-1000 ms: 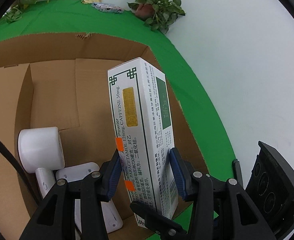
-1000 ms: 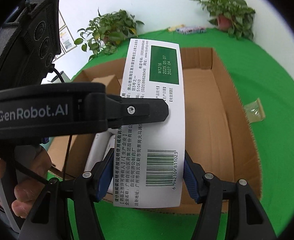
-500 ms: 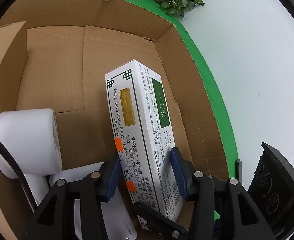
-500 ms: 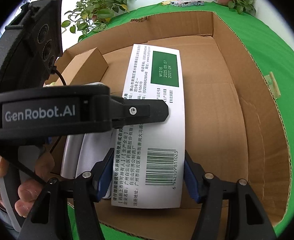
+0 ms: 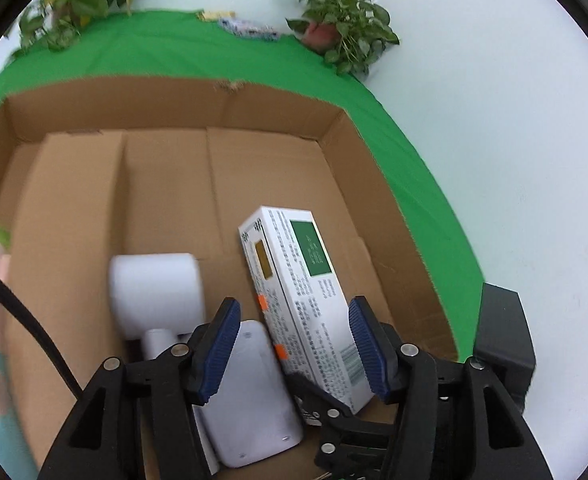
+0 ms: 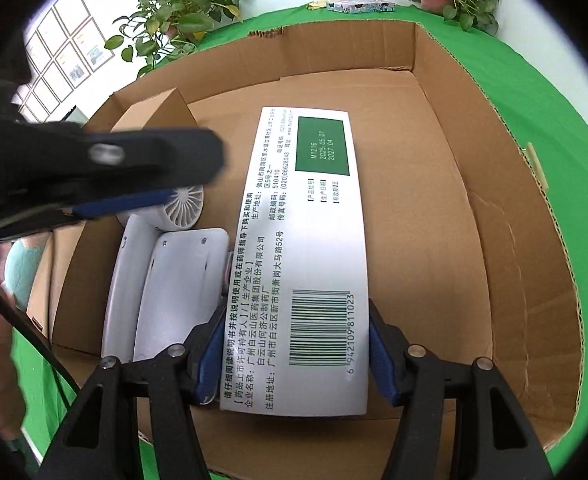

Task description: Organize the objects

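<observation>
A white medicine box (image 6: 301, 264) with a green patch and a barcode sits low inside the open cardboard box (image 6: 445, 184). My right gripper (image 6: 294, 354) is shut on its near end. In the left wrist view the medicine box (image 5: 301, 300) leans among the contents, and my left gripper (image 5: 295, 350) is open and raised above it, its blue pads apart from the box sides. The left gripper also shows blurred at the upper left of the right wrist view (image 6: 134, 184).
A white handheld fan (image 5: 156, 284) and a white flat device (image 5: 250, 392) lie left of the medicine box. A brown inner carton (image 5: 70, 216) stands at the box's left. The box sits on a green cloth (image 5: 198, 48) with potted plants (image 5: 337, 36) and small packets (image 5: 246, 28) behind.
My left gripper opened, let go of the medicine box and pulled back upward. My right gripper lowered the box deeper into the cardboard box, still gripping it.
</observation>
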### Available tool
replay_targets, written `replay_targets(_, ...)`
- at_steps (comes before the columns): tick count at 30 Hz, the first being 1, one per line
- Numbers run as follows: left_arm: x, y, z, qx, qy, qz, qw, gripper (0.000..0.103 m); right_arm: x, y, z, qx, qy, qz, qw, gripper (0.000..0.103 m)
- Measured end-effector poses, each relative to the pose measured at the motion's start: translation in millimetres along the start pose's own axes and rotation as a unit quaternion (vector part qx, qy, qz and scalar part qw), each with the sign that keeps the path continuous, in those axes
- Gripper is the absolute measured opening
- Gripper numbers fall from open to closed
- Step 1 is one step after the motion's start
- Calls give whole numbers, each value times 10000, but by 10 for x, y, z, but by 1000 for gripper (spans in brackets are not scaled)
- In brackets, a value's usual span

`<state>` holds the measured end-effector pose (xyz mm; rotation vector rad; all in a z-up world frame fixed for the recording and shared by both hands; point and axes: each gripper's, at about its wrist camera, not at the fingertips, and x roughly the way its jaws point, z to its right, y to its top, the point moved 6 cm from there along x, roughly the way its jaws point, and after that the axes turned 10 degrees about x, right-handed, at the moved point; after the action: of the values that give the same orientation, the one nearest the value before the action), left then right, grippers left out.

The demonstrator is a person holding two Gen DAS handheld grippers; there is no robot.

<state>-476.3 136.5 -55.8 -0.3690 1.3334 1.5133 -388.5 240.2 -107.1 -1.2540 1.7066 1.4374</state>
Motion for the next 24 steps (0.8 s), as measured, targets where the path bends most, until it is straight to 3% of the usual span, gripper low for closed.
replay_targets(6, -528, 143, -147, 83, 270, 571, 9980, 55, 33, -82, -82, -136, -81, -194, 9997, 64)
replay_targets(10, -945, 185, -257, 122, 678, 948, 9931, 60, -51, -78, -56, -67, 77, -175, 9998, 66)
replay_targets(12, -1076, 123, -340, 100, 872, 1091, 9901, 66, -77, -83, -64, -85, 53, -139, 9999, 66)
replay_targets(17, -1471, -258, -566, 71, 1202, 1220, 9852, 66, -200, -145, -92, -83, -16, 39, 10000, 66)
replay_targets(20, -1577, -459, -616, 277, 1702, 1474, 9739, 66, -298, -126, -188, -99, 53, 285, 9995, 66)
replay_targets(24, -1555, -746, -593, 607, 2346, 2009, 9492, 83, -568, -214, -288, -479, -47, 1193, 9917, 67)
